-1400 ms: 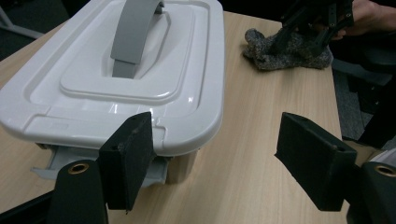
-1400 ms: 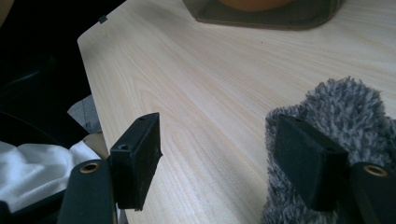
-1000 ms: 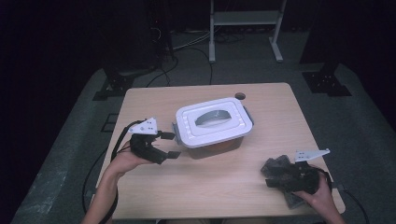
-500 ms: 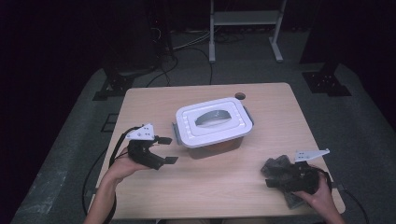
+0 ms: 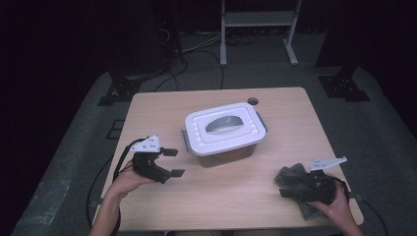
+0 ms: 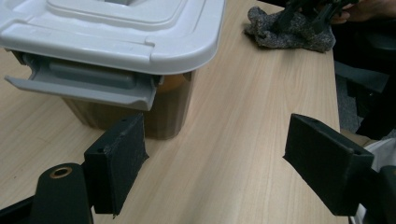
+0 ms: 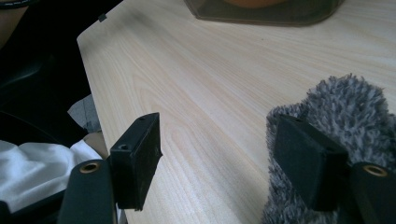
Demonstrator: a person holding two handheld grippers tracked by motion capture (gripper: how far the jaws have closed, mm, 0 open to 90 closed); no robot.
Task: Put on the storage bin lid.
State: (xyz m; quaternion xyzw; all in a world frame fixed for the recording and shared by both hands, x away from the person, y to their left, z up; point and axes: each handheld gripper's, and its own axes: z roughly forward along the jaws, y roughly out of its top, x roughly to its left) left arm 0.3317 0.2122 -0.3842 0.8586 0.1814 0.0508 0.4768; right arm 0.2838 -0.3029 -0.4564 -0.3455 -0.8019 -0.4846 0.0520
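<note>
A clear box with a white lid point(image 5: 223, 129) stands mid-table, and its grey side latch point(image 6: 84, 84) hangs out toward my left gripper. My left gripper point(image 5: 173, 162) hovers just left of the box, a short way off the latch. In the left gripper view its jaws point(image 6: 219, 158) are open and have just been opening, with nothing between them. A fuzzy grey cloth point(image 5: 291, 178) lies at the front right. My right gripper point(image 7: 223, 158) rests there open, the cloth point(image 7: 341, 116) against its right jaw and bare table between the pads.
The wooden table point(image 5: 226, 206) has a cable hole point(image 5: 253, 101) at the back. Its front edge lies close behind both hands. Dark floor, cables and a metal stand point(image 5: 258, 19) lie beyond the table. The other gripper point(image 6: 313, 11) sits on the cloth point(image 6: 289, 32).
My left gripper has drawn back from the box latch toward the front edge and sunk a little, and its jaws stand wider. The right hand and the cloth have stayed put.
</note>
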